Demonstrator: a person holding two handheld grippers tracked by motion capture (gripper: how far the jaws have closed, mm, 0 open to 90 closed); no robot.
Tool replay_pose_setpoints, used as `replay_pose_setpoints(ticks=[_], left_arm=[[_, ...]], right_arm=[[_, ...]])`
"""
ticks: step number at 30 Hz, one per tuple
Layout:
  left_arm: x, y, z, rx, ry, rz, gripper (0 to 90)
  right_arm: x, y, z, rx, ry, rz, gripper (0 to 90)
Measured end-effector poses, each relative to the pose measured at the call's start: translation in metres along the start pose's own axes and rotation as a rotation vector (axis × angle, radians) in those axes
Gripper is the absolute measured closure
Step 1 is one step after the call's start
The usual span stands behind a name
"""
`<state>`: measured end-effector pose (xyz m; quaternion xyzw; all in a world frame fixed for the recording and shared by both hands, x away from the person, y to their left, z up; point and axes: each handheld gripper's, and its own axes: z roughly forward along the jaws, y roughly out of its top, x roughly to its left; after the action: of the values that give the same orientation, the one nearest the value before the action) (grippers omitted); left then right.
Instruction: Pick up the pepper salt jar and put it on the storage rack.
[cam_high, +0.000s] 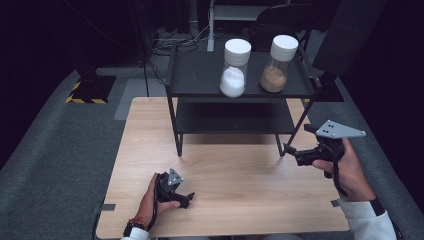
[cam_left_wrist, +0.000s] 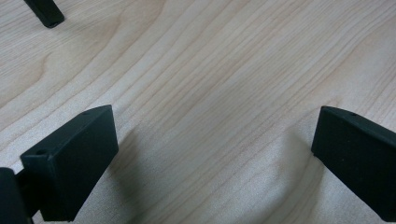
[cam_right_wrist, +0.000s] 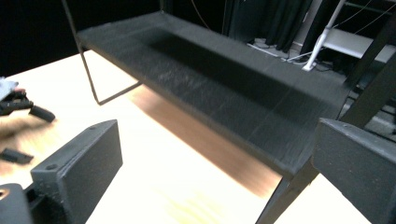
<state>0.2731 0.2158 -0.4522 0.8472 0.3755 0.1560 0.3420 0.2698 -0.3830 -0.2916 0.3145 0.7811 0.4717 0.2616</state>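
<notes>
Judging from how things lie, I've grasped nothing yet: my right gripper (cam_high: 291, 152), jaws wide and empty, sits beside the black shelf (cam_high: 200, 75), my left gripper (cam_high: 186, 199) gapes over the bare table (cam_high: 235, 200), both jars (cam_high: 235, 67) untouched up top.

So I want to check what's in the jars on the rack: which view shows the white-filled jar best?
The high view: the white-filled jar stands whole on the rack's top shelf, left of the brown-filled jar. The right gripper view looks at the rack's lower shelf, the left gripper view at bare tabletop.
</notes>
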Motion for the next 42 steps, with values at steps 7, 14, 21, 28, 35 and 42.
replay_pose_setpoints(ticks=[7, 14, 21, 28, 35, 42], left_arm=[[0.000, 0.000, 0.000, 0.000, 0.000, 0.000, 0.1], [0.000, 0.000, 0.000, 0.000, 0.000, 0.000, 0.2], [0.000, 0.000, 0.000, 0.000, 0.000, 0.000, 0.1], [0.000, 0.000, 0.000, 0.000, 0.000, 0.000, 0.1], [0.000, 0.000, 0.000, 0.000, 0.000, 0.000, 0.1], [0.000, 0.000, 0.000, -0.001, 0.000, 0.000, 0.1]], right_arm=[[0.002, -0.023, 0.003, 0.021, 0.001, -0.004, 1.5], [0.001, -0.039, 0.006, 0.038, 0.008, 0.012, 1.6], [0.002, -0.056, 0.009, 0.071, 0.014, 0.013, 1.6], [0.003, -0.074, 0.016, 0.112, 0.025, 0.019, 1.6], [0.004, -0.088, 0.025, 0.143, 0.045, 0.029, 1.6], [0.003, -0.099, 0.028, 0.165, 0.048, 0.031, 1.7]])
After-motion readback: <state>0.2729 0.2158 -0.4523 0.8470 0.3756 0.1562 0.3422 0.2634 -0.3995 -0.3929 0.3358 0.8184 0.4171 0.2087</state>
